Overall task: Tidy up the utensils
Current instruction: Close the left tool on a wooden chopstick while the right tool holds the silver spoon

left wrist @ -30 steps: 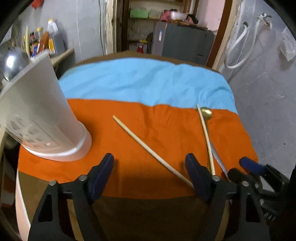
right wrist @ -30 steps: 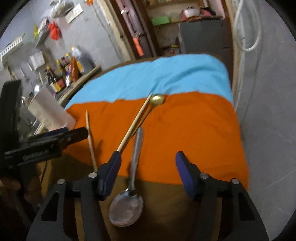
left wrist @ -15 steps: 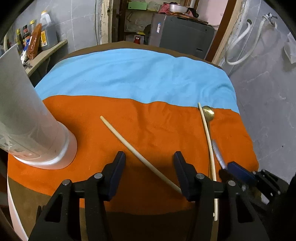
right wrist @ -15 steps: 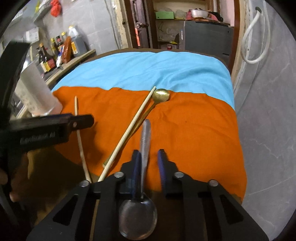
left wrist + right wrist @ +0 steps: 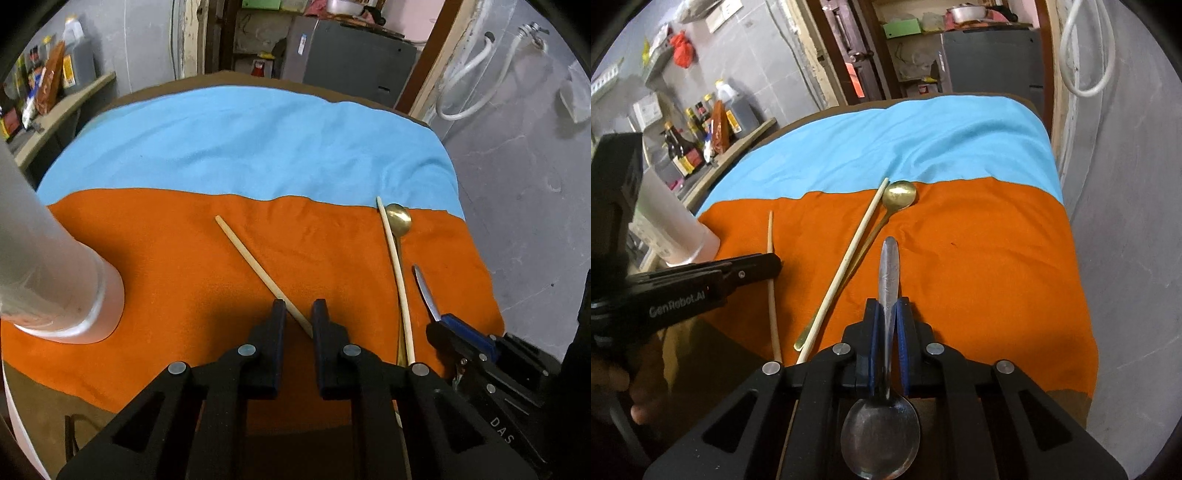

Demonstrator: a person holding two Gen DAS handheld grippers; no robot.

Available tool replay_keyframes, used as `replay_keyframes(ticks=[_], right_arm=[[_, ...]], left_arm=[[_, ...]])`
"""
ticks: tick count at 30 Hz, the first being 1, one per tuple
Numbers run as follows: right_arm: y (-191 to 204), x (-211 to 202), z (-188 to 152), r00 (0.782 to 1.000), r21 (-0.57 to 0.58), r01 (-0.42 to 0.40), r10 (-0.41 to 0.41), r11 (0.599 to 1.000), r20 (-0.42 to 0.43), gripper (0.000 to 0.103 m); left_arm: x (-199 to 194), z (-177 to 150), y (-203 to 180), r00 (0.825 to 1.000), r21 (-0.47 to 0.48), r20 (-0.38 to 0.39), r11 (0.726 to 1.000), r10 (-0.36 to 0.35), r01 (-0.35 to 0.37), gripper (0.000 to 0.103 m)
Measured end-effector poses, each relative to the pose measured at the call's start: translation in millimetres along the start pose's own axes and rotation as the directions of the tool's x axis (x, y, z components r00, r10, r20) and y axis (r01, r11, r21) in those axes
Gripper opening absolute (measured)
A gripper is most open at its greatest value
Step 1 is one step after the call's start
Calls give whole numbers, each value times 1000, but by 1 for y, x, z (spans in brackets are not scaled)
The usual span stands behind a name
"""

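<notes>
Worktop (image 5: 258, 62): round, brown, draped with an orange cloth (image 5: 184, 266) at the near half and a sky-blue cloth (image 5: 258, 147) at the far half.
Left gripper (image 5: 297, 314): black, over the orange cloth; jaws had just been closing and stood nearly together around the near end of a pale wooden chopstick (image 5: 255, 258), which ran toward 11 o'clock; whether the pads pressed it could not be told.
Right gripper (image 5: 888, 314): black with blue pads; jaws had just been closing and were clamped on the handle of a silver steel spoon (image 5: 890, 273), bowl toward the camera, handle tip at 12 o'clock.
Second pale wooden chopstick (image 5: 846, 266): on the orange cloth, at 11 o'clock from the right gripper.
Slim gold spoon (image 5: 899, 194): just beside that chopstick, bowl near the cloth seam.
Translucent white plastic holder (image 5: 55, 280): upright at 9 o'clock of the left gripper.
</notes>
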State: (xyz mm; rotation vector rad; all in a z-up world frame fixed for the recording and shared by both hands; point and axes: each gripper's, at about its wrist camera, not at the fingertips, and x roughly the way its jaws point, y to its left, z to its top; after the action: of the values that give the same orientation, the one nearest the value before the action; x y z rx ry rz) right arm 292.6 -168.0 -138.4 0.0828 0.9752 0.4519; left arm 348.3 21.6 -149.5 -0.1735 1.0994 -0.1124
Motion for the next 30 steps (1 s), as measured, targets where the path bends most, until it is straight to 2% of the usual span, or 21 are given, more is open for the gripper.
replay_keyframes(ticks=[4,7,14,16,18,21,22,25,28,30], right_arm=[[-6,1,5,999,47,-32,34,998,-32,8],[-2,5,12,998,30,-12,14,999,-66,8],[17,15,21,991,-32,95,-97,995,-94,8],[14,14,19,992,-18,95,-96,995,-80,8],[11,12,18,995,8,79,-79,997,-69,8],[1,6,11,999,80,-9,12,997,-37,7],[-3,3,8,999,101,-35,38,994,-26,7],[-7,-8,-4,995,133,-102,99,986,25,7],[-5,-19,-13,992,116,-118,111,986,67,7],[-2,-25,-15,988,112,-133,122,985,98,7]], left_arm=[[6,12,5,997,-32,-69,999,-41,39,15],[9,20,8,993,-63,-100,997,-60,54,15],[5,20,5,997,-50,-77,998,-30,26,14],[3,20,7,996,-67,-79,997,-44,39,12],[1,18,11,994,-95,-87,993,-72,64,10],[-8,10,12,990,-89,-99,992,-101,93,6],[-12,6,13,990,-79,-99,992,-103,96,2],[-22,-8,12,990,-53,-112,995,-91,85,2],[-34,-21,17,988,-68,-101,992,-114,107,2],[-44,-26,20,989,-83,-65,988,-136,131,2]])
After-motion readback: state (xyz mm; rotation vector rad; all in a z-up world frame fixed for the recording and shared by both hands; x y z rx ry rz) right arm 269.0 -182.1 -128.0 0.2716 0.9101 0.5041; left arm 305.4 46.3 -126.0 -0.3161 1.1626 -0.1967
